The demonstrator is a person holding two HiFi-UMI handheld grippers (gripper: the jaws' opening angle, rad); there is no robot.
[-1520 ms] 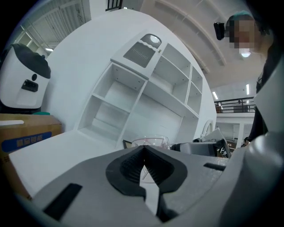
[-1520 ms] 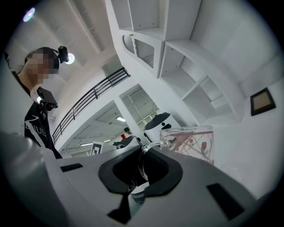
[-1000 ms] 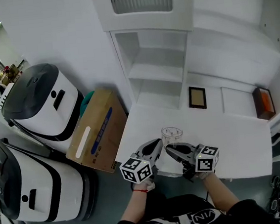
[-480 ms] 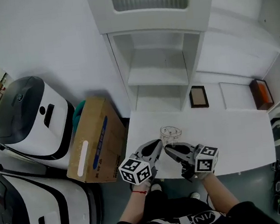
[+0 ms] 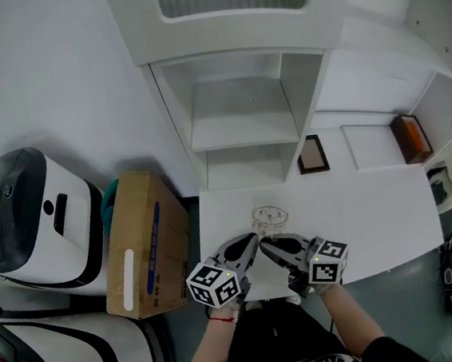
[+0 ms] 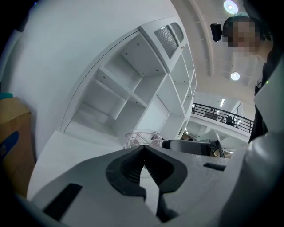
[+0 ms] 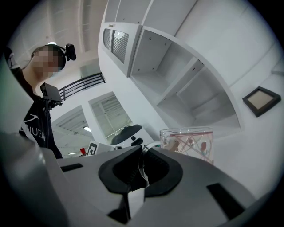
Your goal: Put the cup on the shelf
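A clear glass cup [image 5: 269, 218] with a red pattern stands near the front of the white table [image 5: 374, 217]. My right gripper [image 5: 268, 245] is just in front of it, shut on the cup's clear handle; the right gripper view shows the handle pinched at the jaw tips [image 7: 143, 151] and the cup [image 7: 191, 144] beyond. My left gripper [image 5: 250, 243] is shut on nothing, beside the cup [image 6: 141, 138] at its left. The white open shelf [image 5: 244, 142] rises behind the table with bare boards.
A cardboard box [image 5: 140, 245] and white rounded machines [image 5: 29, 217] stand on the floor to the left. A small framed picture [image 5: 311, 153], a flat white panel [image 5: 373, 146] and an orange-sided box [image 5: 411, 137] lie on the low ledge to the right of the shelf.
The head view has shifted, bringing more of the shelf into sight. Both grippers and the cup keep the same places relative to each other.
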